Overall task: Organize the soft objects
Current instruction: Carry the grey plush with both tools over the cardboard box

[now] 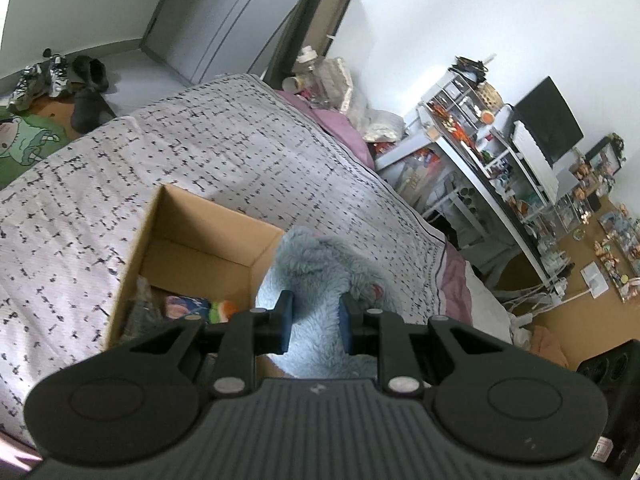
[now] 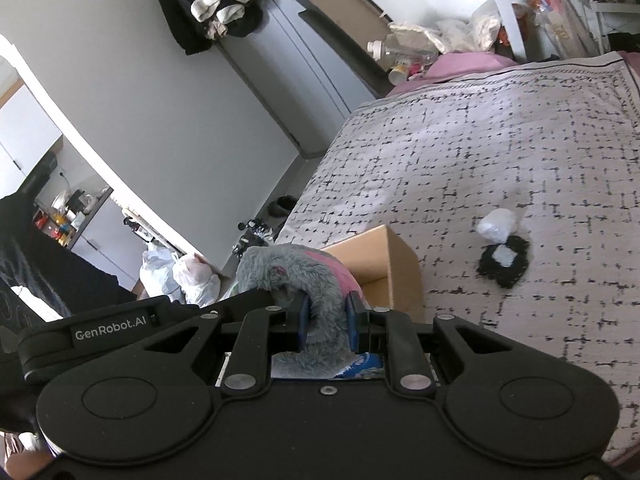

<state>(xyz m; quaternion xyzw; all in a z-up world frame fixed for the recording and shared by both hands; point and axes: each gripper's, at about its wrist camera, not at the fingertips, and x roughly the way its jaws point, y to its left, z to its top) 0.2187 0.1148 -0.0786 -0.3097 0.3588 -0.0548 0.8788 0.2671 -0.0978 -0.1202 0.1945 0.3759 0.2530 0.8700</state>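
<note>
- The left gripper (image 1: 316, 320) was clamped on a fluffy blue-grey plush toy (image 1: 320, 276), its blue pads pressed well into the pile.
- The right gripper (image 2: 326, 322) was likewise closed on a limb or edge of the same plush toy (image 2: 288, 268), the fur bulging out around its fingers; a pink patch showed on the toy just beyond them.
- The toy hung between the two grippers, above the near right corner of an open cardboard box (image 1: 192, 240) that lay just ahead and to the left of the left fingers.
- Inside the box, close below the left fingers, lay smaller soft things (image 1: 200, 308), one green and orange, one pinkish.
- The plush looked light, limp and very compressible, so I judged it would sag and flop wherever unsupported. Two holds deep in the stuffed body, not on loose fur, seemed safest; fur alone might slip.
- Further beyond the right fingers, on the patterned bedspread (image 2: 480, 140), sat a crumpled white piece (image 2: 498, 226) touching a black fuzzy item (image 2: 504, 264), well apart from the box.
</note>
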